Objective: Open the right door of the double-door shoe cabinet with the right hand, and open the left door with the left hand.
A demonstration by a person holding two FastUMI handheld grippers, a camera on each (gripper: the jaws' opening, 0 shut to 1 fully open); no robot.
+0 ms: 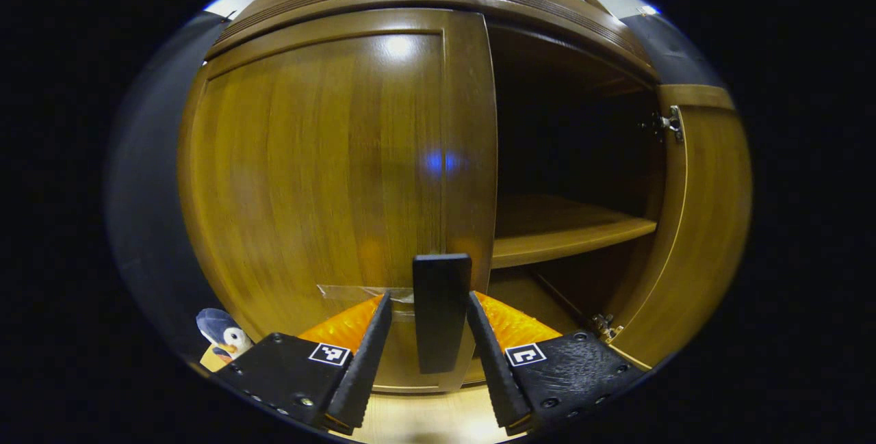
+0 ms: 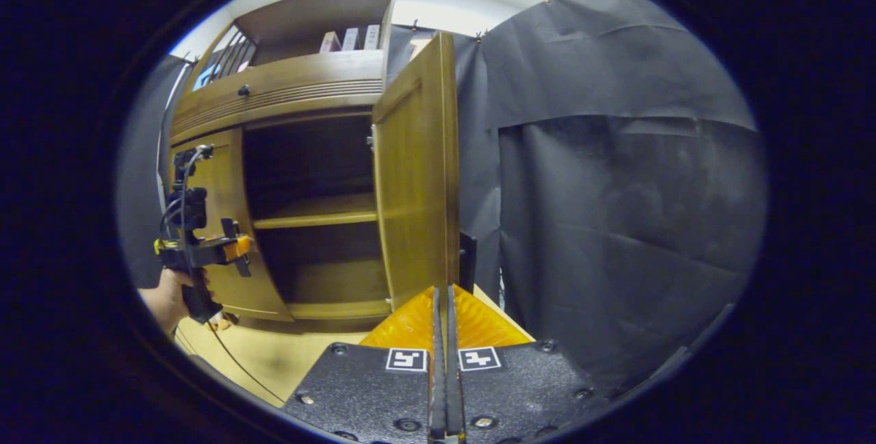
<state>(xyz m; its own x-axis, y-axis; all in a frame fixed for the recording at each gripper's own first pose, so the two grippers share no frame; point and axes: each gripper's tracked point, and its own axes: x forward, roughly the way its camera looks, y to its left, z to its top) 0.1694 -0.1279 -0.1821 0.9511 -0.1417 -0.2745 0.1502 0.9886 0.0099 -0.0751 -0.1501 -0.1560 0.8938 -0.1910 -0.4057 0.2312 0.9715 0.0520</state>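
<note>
The left hand-held gripper [image 1: 430, 334] stands open, its fingers either side of the dark upright bar handle [image 1: 441, 310] of the brown wooden left door [image 1: 321, 177], not visibly pressing on it. The handle's long axis runs vertical, straight ahead between the fingers, at the still-closed door's right edge. The right hand-held gripper [image 2: 445, 362] has its fingers nearly together on the edge of the brown wooden right door [image 2: 417, 177], which is swung wide. Judging by this, the left door's pull falls to the left hand.
</note>
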